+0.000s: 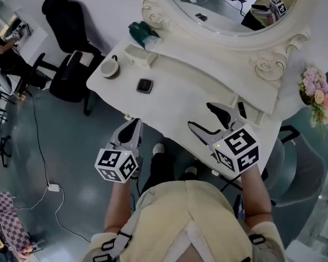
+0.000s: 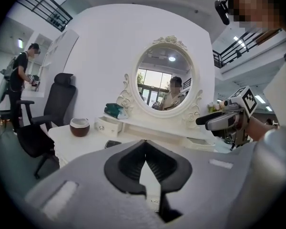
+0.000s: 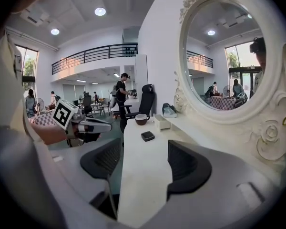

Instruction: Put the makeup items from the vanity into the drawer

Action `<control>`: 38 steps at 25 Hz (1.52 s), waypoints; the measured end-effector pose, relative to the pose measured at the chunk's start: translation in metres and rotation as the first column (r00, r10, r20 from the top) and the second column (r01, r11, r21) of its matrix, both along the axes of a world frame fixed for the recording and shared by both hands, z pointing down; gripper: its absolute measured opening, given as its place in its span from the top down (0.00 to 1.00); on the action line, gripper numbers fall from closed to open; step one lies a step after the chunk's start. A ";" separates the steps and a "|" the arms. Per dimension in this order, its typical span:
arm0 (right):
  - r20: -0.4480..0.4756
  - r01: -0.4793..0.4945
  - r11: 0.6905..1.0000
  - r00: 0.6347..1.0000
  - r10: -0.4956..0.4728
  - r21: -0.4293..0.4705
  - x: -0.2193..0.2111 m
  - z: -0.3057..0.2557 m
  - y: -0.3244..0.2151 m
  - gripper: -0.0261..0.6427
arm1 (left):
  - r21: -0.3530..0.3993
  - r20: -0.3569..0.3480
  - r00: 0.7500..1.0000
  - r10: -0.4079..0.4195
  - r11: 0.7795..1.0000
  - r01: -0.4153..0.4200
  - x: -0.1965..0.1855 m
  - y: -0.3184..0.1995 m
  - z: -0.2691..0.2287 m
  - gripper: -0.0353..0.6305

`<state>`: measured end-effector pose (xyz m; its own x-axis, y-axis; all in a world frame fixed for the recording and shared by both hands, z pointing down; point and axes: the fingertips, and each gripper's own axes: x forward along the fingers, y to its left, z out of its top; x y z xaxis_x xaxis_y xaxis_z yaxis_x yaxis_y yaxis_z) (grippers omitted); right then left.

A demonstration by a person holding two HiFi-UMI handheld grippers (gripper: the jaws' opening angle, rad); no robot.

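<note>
**What the views kept back**

In the head view the mirror (image 1: pixel 229 21) ran off the top edge, and the flowers (image 1: pixel 317 91) at 3 o'clock were cut by the right edge. The teal thing (image 1: pixel 144 33) at 11 o'clock was too small to name. So was a slim dark thing (image 1: pixel 241 109) at 3 o'clock of the right gripper (image 1: pixel 199 115). In the left gripper view the compact (image 2: pixel 111 143) lay half hidden behind the left gripper (image 2: pixel 144 147).

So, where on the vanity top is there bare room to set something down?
The widest bare patch of the top lies between the compact and the right claw. The shelf under the mirror is bare too, right of the drawer box. The left corner is crowded: bowl, drawer box, teal bag.
</note>
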<state>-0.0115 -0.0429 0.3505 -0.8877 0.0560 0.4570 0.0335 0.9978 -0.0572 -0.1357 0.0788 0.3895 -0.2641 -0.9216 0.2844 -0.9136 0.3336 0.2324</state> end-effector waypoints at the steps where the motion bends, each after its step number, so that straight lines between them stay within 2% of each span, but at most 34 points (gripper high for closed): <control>1: -0.004 0.009 1.000 1.000 -0.009 -0.003 -0.006 0.002 0.004 0.49 | -0.005 0.008 1.000 -0.008 1.000 0.008 -0.005 0.003 0.001 0.94; 9: -0.044 0.039 0.999 0.998 -0.041 -0.034 -0.069 0.023 0.024 0.49 | -0.035 0.010 1.000 0.008 0.999 -0.007 -0.047 0.017 0.014 0.94; 14: -0.091 0.057 0.998 0.994 -0.056 0.009 -0.108 0.043 0.034 0.49 | -0.056 0.012 1.000 0.015 0.998 -0.014 -0.080 0.019 0.023 0.94; 22: -0.142 0.082 0.996 0.987 -0.079 0.017 -0.171 0.070 0.033 0.49 | -0.108 0.011 0.998 0.068 0.992 -0.067 -0.128 0.009 0.045 0.94; 28: -0.235 0.140 0.989 0.964 -0.125 0.051 -0.207 0.099 0.026 0.47 | -0.129 -0.016 0.994 0.112 0.985 -0.113 -0.155 -0.005 0.063 0.94; 38: -0.340 0.205 0.978 0.923 -0.179 0.040 -0.249 0.137 0.023 0.47 | -0.136 -0.080 0.987 0.141 0.979 -0.151 -0.187 -0.021 0.085 0.94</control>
